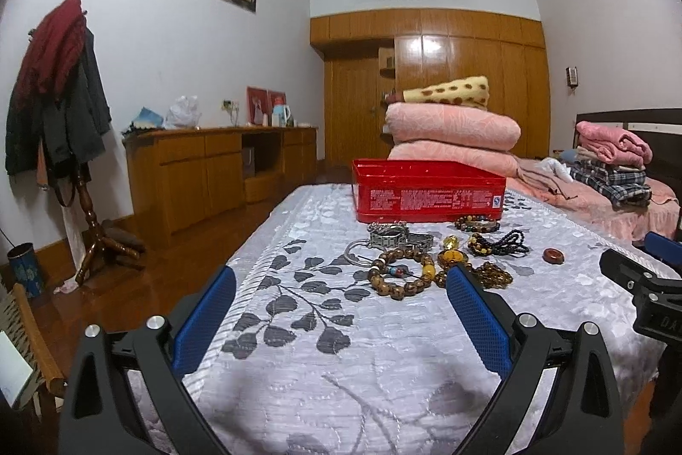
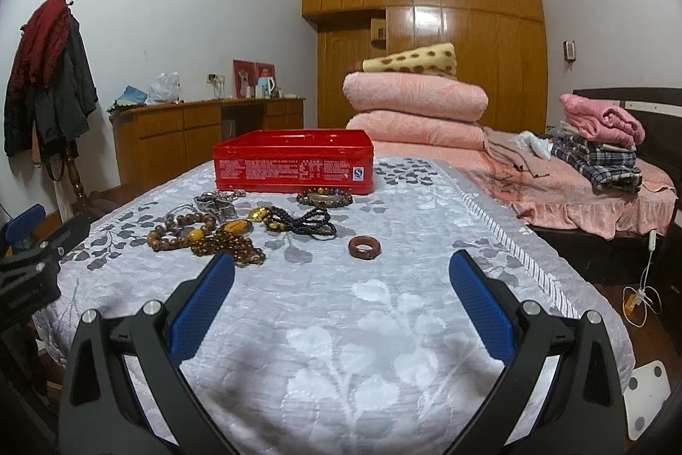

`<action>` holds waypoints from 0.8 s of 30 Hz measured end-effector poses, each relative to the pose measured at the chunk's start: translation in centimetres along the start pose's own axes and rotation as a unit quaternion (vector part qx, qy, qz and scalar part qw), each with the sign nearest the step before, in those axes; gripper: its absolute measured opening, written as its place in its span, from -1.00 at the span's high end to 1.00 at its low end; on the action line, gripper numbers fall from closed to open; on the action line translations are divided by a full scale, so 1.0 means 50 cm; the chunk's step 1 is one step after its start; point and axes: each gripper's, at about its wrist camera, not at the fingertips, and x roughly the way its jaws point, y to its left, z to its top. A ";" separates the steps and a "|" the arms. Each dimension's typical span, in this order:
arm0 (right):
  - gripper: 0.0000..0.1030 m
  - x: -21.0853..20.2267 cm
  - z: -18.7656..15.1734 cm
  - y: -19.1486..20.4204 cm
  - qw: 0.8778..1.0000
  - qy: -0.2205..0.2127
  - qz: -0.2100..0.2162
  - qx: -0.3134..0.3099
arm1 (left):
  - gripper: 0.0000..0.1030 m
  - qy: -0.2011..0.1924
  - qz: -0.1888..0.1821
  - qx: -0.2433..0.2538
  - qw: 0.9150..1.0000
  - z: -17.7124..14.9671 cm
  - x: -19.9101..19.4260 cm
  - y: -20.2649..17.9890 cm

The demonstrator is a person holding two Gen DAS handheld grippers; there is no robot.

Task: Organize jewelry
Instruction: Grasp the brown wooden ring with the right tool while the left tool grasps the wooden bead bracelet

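Lying beside red tin point(image 2: 293, 167), beaded bracelets point(image 2: 204, 237), both grippers spread

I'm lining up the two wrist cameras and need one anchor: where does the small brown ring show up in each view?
Left wrist view: the brown ring lies right of centre on the grey cloth, apart from the bead pile, right of the black beads.
Right wrist view: the ring lies near the centre, ahead of the open right claw, right of the bead pile.
Shared landmark: the red box stands beyond the ring in both.
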 end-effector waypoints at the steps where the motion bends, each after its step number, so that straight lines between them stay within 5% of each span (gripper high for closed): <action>1: -0.90 0.007 0.005 -0.002 1.000 0.007 -0.001 0.002 | -0.88 0.010 0.000 0.004 1.000 0.006 0.008 -0.004; 14: -0.90 0.122 0.041 -0.032 0.993 0.115 0.014 0.015 | -0.87 0.137 -0.046 0.014 0.989 0.040 0.129 -0.026; 24: -0.83 0.184 0.070 -0.042 0.987 0.159 0.026 0.018 | -0.47 0.207 -0.065 -0.001 0.976 0.062 0.213 -0.021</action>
